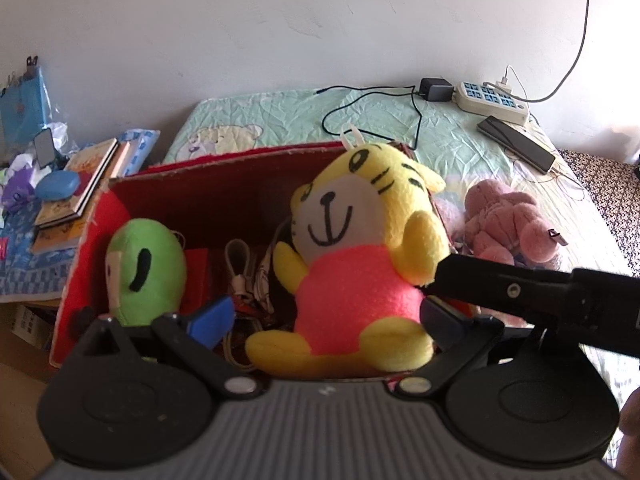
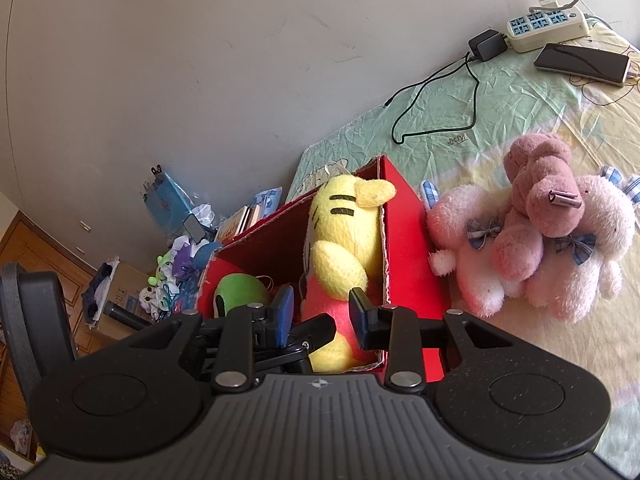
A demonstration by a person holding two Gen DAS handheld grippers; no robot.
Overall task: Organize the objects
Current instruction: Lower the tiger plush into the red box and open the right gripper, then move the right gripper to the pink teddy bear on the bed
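Surface: a bed (image 1: 288,120) with a crinkled pale green and yellow sheet printed with a cartoon bear fills the centre and right of both views; a patterned dark-and-white cover shows at the right edge of the left wrist view.
Room: a plain off-white wall (image 1: 280,20) runs behind the bed; brown wooden furniture (image 2: 44,248) sits at the left of the right wrist view.
Box: an open red cardboard box (image 1: 86,240) stands on the bed at frame centre.
Yellow toy: a yellow plush tiger in a pink shirt (image 1: 360,248) sits upright at the right side of the box.
Green toy: a round green plush (image 1: 146,268) leans at the box's left side, with cords and small items between the two toys.
Pink toys: a heap of pink plush animals with plaid bows (image 2: 532,232) lies on the sheet just right of the box.
Left gripper (image 1: 326,316): open wide, blue pads on either side of the tiger's lower body; contact is unclear.
Right gripper (image 2: 322,314): parted, fingers hanging over the tiger's pink shirt, gripping nothing.
Electrics: a white power strip with blue sockets (image 1: 492,100), a black adapter and cable, and a dark phone (image 1: 516,142) lie in the upper right.
Side clutter: books, a blue case and bags are piled at left.
Writing: a small tag on a pink toy is too small to read.
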